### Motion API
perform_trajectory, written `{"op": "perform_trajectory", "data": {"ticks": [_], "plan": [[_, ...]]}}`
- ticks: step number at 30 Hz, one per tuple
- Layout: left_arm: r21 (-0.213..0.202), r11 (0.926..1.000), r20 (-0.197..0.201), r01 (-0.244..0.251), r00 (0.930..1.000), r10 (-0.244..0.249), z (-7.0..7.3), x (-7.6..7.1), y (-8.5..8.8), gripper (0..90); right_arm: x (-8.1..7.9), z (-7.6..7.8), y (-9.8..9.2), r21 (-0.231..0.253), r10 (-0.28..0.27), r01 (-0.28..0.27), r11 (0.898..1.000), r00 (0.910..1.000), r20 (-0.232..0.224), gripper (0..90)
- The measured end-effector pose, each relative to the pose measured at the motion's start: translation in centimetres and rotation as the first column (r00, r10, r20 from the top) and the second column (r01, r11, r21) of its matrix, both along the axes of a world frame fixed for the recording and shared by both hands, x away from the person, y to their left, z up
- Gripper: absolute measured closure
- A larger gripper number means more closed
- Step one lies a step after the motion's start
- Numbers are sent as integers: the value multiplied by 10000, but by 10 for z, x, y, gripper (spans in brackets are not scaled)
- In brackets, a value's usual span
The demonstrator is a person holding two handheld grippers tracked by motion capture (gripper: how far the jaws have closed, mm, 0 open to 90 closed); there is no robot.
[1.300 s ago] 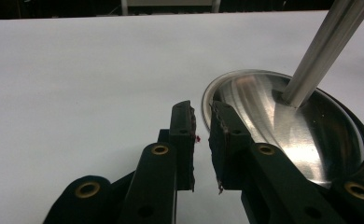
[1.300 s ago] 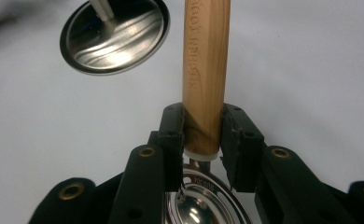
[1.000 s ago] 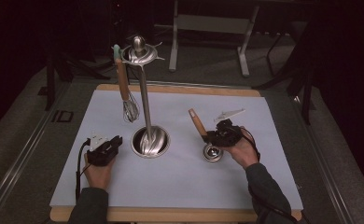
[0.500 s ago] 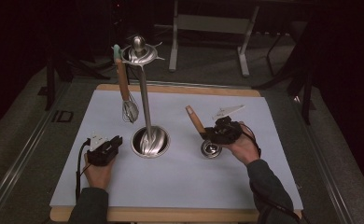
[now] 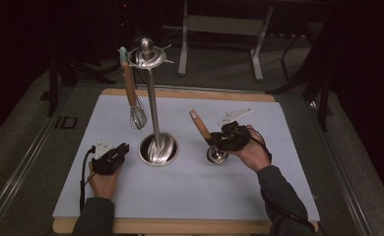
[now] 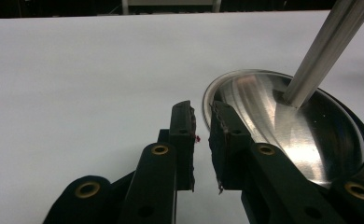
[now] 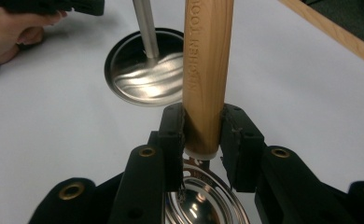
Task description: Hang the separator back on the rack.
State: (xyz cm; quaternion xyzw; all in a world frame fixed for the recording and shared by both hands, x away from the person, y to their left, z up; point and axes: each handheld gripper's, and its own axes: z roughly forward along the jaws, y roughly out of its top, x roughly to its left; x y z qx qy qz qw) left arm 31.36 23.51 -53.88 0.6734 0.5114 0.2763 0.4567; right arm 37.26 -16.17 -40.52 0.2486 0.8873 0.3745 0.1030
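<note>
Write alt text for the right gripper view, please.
The right gripper is shut on the wooden handle of a utensil, with its shiny metal bowl below the jaws. Behind, a steel stand base sits on the white table.

A staged recording setup in a dim lab or studio: a white sheet [image 5: 239,191] covers a wooden board [image 5: 180,226] on a grey carpeted platform [image 5: 27,162], and metal stand legs [image 5: 219,29] rise beyond its far edge in darkness.
</note>
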Motion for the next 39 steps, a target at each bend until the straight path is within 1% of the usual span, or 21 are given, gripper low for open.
{"op": "perform_trajectory", "data": {"ticks": [8,12,13,18,20,23,27,39], "plan": [[-15,10000,11,-5,10000,5,0,0,0,796,-5,13,11,-3,384,-384,9993,9988,303,708],[-14,10000,6,-4,10000,4,0,0,0,796,-6,17,14,70,463,-466,9989,9983,357,708],[-8,10000,10,-2,10000,2,0,0,0,796,-8,20,16,161,557,-563,9983,9978,358,708],[-7,10000,21,-4,10000,4,0,0,0,796,-10,28,22,198,720,-733,9971,9957,576,709],[-3,10000,14,1,10000,-1,0,0,0,796,-10,30,23,229,735,-750,9969,9955,598,709],[-12,10000,-2,1,10000,-1,0,0,0,796,-11,36,26,275,784,-809,9963,9937,802,709],[-15,10000,10,-4,10000,4,0,0,0,796,-11,39,28,336,842,-875,9956,9923,903,709],[-24,10000,9,-7,10000,7,0,0,0,796,-11,47,31,651,858,-924,9936,9914,986,709]]}}
